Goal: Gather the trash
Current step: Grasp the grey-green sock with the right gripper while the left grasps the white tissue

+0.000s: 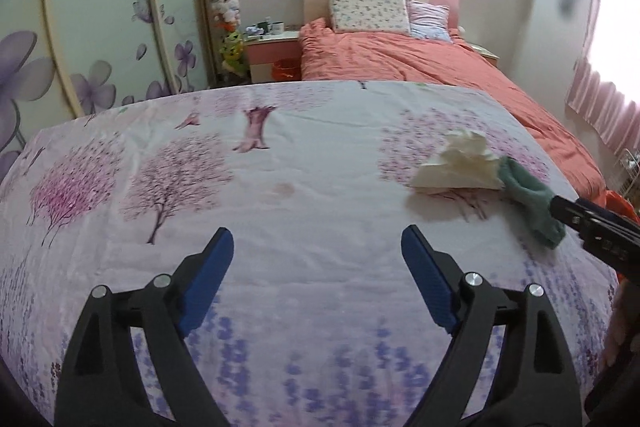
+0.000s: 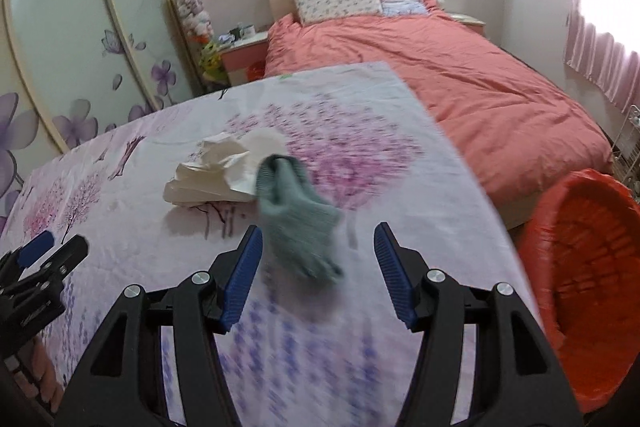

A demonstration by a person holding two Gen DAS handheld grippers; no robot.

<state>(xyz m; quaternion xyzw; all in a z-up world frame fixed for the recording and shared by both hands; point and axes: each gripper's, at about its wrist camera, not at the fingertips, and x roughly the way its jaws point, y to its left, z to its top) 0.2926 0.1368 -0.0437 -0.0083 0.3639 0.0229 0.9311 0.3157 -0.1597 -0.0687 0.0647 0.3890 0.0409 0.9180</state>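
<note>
Left gripper (image 1: 317, 231): jaws wide apart, nothing between the pads, only sheet (image 1: 320, 147) under them. Pointed down at a slant.

Right gripper (image 2: 319, 227): jaws roughly half open. Green sock (image 2: 296, 223) sits in the gap just ahead of the tips, hard against the left finger in the right wrist view, while the right pad is clear of it. No clamp visible, and the sock is blurred. In the left wrist view the sock sits at this gripper's tip and reaches up to the tissue. Can't tell if it lies flat on the sheet or is lifted.

The sheet is pale with pink trees and purple flowers, spread over a flat surface that fills the near half of both views.

Trash: crumpled white tissue (image 2: 212, 171) on the sheet, beyond the sock and touching its far end, ahead-left of the right gripper and ahead-right of the left one. Not held.

Orange bin (image 2: 580, 267) is off the sheet's right edge, lower down and lined with an orange bag. Inside looks empty, but it is only partly in view.

Farther back is a bed (image 2: 460, 87) with a coral quilt and two pillows (image 2: 336, 3) at the headboard. A nightstand (image 1: 272, 47) with small clutter stands left of the bed. A wardrobe (image 1: 100, 27) with purple flower doors runs along the left wall, and a pink curtain (image 2: 600, 67) hangs far right.
</note>
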